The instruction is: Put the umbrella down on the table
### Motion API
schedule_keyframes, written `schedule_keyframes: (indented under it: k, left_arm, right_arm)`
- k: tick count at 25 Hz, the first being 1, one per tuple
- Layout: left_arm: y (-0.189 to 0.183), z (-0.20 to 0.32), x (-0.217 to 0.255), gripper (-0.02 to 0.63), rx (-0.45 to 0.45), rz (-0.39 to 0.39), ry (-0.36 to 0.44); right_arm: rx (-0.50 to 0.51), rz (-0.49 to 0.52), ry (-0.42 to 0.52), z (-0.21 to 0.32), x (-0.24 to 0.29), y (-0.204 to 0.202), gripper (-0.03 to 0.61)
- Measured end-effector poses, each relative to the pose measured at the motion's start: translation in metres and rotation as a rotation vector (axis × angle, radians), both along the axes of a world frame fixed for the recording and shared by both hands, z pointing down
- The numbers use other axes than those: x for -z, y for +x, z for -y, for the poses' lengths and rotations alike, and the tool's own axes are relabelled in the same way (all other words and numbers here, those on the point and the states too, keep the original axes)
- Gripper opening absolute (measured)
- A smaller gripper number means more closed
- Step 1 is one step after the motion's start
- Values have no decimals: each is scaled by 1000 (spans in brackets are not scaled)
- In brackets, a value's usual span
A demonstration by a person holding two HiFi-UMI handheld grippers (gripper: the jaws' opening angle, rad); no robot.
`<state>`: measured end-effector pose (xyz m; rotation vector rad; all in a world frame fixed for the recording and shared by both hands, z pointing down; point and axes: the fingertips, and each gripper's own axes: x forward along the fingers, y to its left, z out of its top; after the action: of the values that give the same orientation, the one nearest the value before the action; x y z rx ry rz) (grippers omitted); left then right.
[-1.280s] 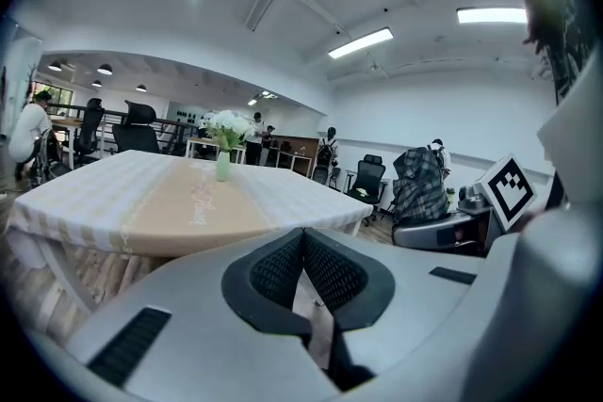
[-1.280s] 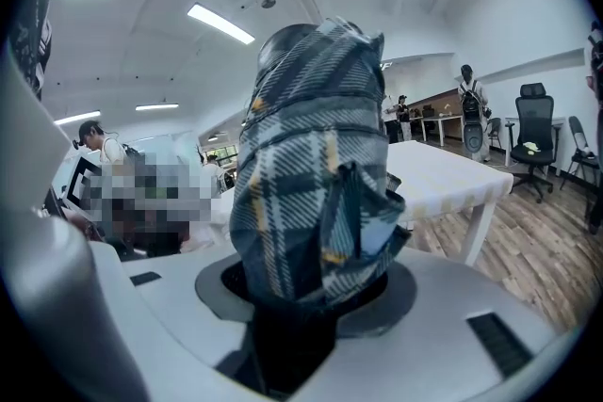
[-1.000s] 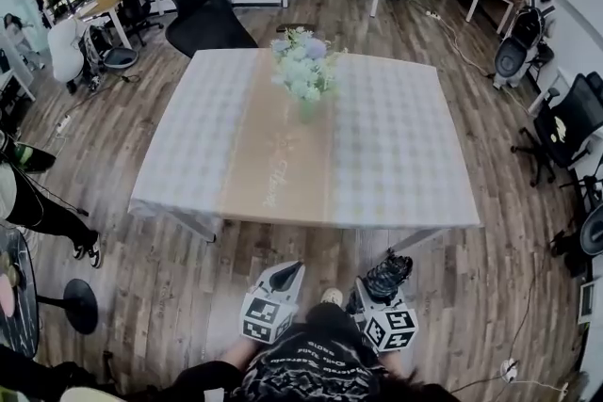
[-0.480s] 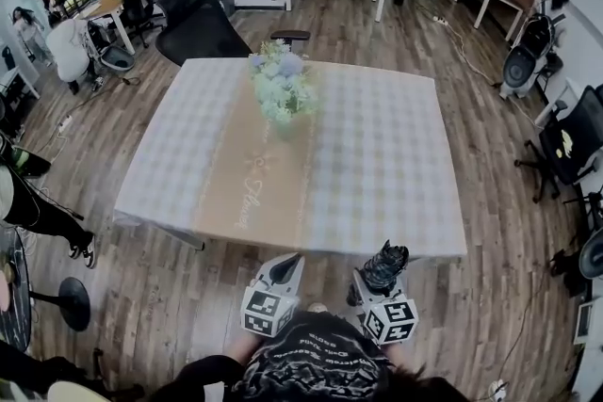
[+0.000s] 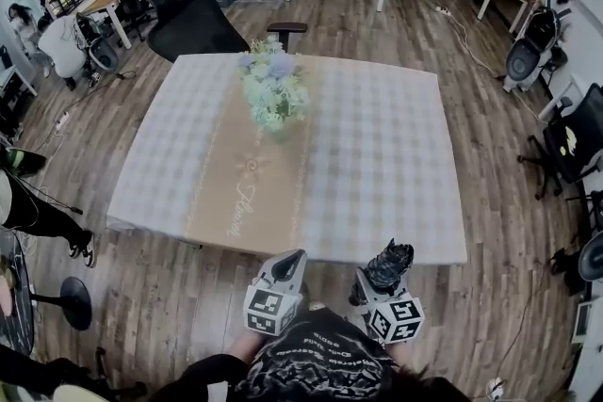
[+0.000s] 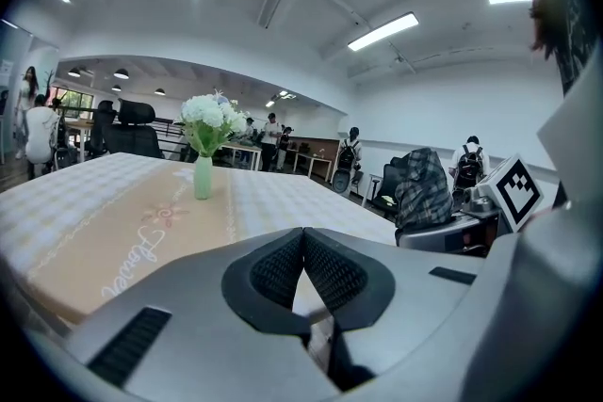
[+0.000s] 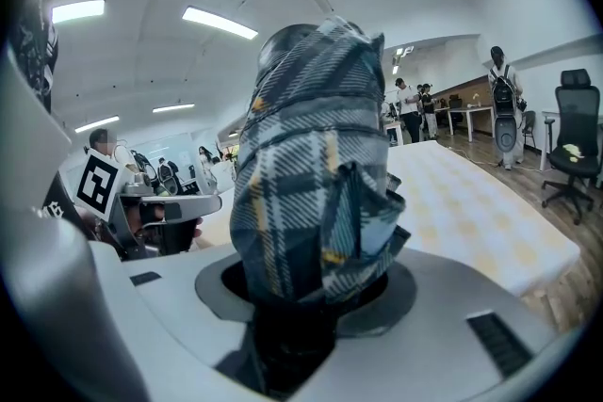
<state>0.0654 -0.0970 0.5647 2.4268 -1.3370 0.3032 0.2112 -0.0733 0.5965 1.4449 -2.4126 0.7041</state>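
A folded plaid umbrella (image 5: 389, 261) stands up out of my right gripper (image 5: 384, 272), which is shut on it. In the right gripper view the umbrella (image 7: 316, 165) fills the middle and hides the jaws of that gripper (image 7: 311, 282). My left gripper (image 5: 291, 258) is beside it on the left, shut with nothing between its pads (image 6: 330, 270). Both hang just short of the near edge of the table (image 5: 396, 155), which has a checked cloth and a tan runner. The left gripper view shows the umbrella (image 6: 421, 188) off to its right.
A green vase of pale flowers (image 5: 273, 91) stands on the runner near the table's middle. A black office chair (image 5: 193, 14) is at the far side. More chairs (image 5: 570, 132) line the right, a round black stool (image 5: 75, 304) sits at the left, and people stand at desks far back.
Both grippers have moved forward together to the table's near edge, which now lies just ahead of them. The umbrella stays in the right gripper.
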Motion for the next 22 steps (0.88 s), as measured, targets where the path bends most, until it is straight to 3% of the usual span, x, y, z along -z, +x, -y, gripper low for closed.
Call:
schedule_keyframes:
  k: [9,16,22]
  left_arm:
    - [-16,35,-1,20,-53,2,0]
    - [-30,76,5,20,-72,0,-7]
    - [-42,78,-5,20,-76,0,-5]
  right_arm:
    - [-55,-61,-13,28,11,-9,187]
    - [-71,-205,-33,77,32,-1,187]
    - [-90,-299,-36,100,28,20,187]
